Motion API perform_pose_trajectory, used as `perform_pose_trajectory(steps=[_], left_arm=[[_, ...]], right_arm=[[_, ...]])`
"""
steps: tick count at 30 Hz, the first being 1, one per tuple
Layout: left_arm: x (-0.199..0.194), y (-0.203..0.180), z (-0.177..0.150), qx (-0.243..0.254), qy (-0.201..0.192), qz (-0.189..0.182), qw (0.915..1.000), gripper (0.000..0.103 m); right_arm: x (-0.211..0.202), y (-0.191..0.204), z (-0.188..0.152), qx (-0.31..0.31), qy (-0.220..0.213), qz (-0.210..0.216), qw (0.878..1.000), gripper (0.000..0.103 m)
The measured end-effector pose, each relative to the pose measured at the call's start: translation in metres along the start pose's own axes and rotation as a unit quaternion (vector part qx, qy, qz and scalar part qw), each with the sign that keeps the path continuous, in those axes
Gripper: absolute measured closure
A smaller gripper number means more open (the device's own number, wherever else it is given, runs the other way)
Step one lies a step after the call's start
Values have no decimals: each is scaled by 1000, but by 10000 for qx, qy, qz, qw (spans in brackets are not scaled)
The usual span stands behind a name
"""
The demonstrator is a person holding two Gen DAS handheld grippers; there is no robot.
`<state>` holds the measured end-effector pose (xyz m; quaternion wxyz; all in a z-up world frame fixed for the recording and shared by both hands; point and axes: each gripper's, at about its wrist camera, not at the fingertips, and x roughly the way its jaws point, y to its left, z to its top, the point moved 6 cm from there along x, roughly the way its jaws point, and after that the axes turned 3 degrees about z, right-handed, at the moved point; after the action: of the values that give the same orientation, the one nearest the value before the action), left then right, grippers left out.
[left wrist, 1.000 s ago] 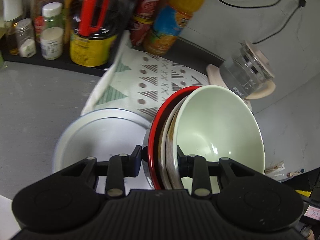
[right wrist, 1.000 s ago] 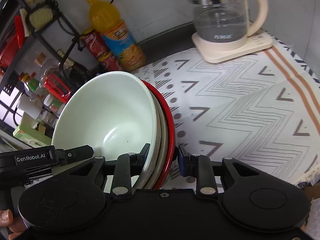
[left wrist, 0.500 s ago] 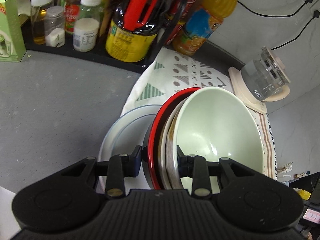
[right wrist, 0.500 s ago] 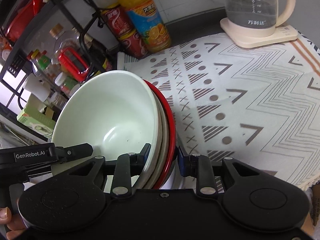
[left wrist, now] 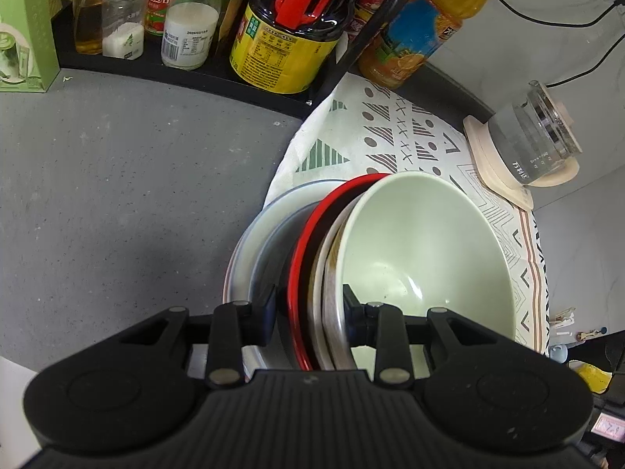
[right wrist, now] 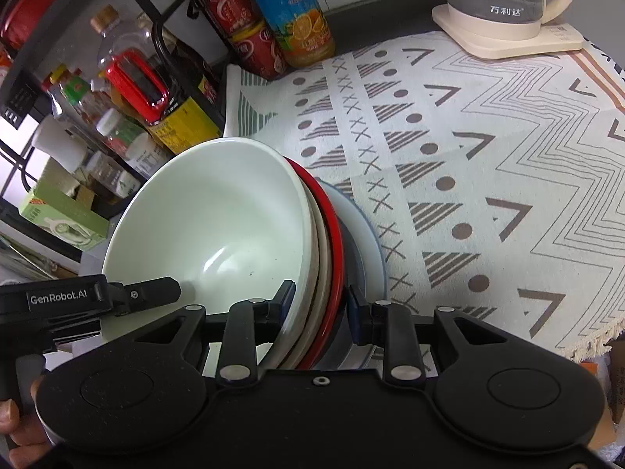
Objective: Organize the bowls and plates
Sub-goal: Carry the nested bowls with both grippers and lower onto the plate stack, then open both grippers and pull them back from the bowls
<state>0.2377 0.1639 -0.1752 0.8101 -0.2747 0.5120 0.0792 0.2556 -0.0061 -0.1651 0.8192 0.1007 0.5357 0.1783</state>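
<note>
My left gripper (left wrist: 310, 312) is clamped on the near rim of a nested stack of bowls (left wrist: 324, 273), one pad against the black outside of the red-rimmed bowl (left wrist: 302, 258), the other inside the pale green ceramic bowl (left wrist: 425, 246) on top. My right gripper (right wrist: 318, 305) pinches the same stack from the opposite side, its left pad inside the pale green bowl (right wrist: 218, 226) and its right pad outside the red rim (right wrist: 332, 242). Between those two bowls sit thinner cream-coloured rims.

The right wrist view alone shows my other tool reaching in from the left with its fingertip (right wrist: 156, 291) over the green bowl's rim, and part of my hand (right wrist: 11, 422) at the bottom corner. It also shows the patterned white cloth (right wrist: 488, 156) spreading wide to the right, with the glass kettle on its cream base (right wrist: 504, 19) at the far edge.

The left wrist view alone shows the bare grey countertop (left wrist: 117, 195) and the black rack of sauce bottles and jars (left wrist: 195, 19) beyond it.

Directly under the stack lies a wide pale plate with a thin blue rim (left wrist: 250, 242), at the cloth's edge; I cannot tell whether the stack touches it.
</note>
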Motion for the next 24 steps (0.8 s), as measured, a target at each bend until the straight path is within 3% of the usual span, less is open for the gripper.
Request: perform_pose_trajectory(steps=[19, 24], left_arm=[[-1, 8, 3, -68, 150, -301, 9994, 70], [-6, 5, 7, 84, 40, -204, 9997, 63]], right_arm=[[0, 3, -3, 27, -46, 0, 10000, 73], [-4, 8, -5, -62, -126, -42, 9999, 70]])
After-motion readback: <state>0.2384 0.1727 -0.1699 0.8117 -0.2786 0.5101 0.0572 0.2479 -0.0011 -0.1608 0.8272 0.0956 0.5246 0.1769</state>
